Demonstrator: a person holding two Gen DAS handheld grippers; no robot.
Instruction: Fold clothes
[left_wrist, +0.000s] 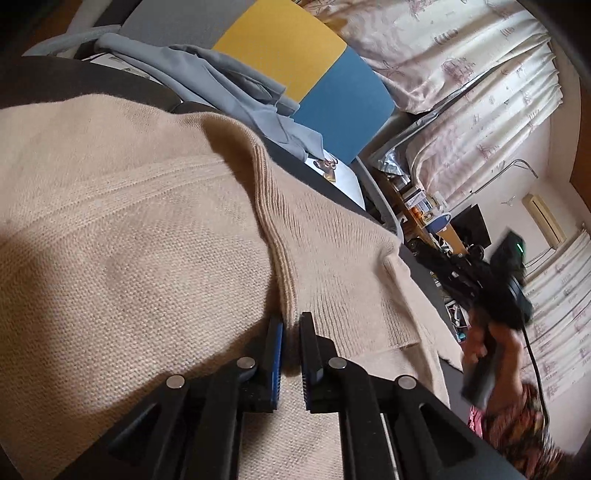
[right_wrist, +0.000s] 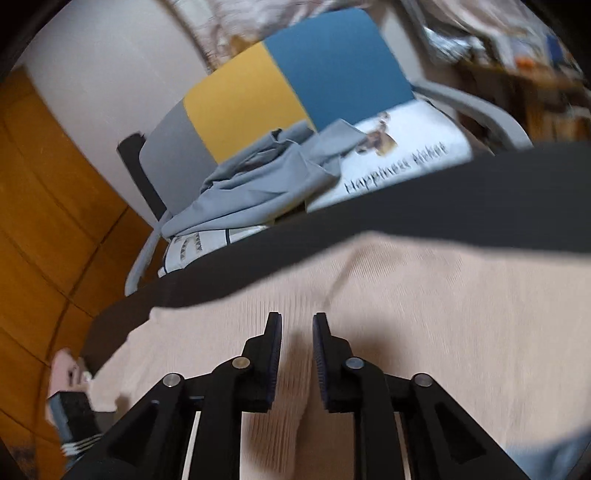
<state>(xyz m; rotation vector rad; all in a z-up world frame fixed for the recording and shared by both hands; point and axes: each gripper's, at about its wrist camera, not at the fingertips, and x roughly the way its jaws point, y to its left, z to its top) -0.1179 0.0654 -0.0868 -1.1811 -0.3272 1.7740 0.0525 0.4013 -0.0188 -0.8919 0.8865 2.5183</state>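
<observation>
Left gripper (left_wrist: 291, 325) jaws nearly closed, pinching a ribbed fold of the beige knit sweater (left_wrist: 129, 240). Right gripper (right_wrist: 297, 325) hovers over the same knit, jaws slightly apart, apparently holding nothing; that view is motion-blurred. Sweater lies spread on a dark surface (right_wrist: 443, 192), one layer doubled over. Risk: a thin pinch may slip off loose knit, or one-sided pull skews the fold. Beyond, a chair (right_wrist: 288, 74) holds a crumpled grey garment (right_wrist: 266, 177) and a printed white one (right_wrist: 399, 155).
</observation>
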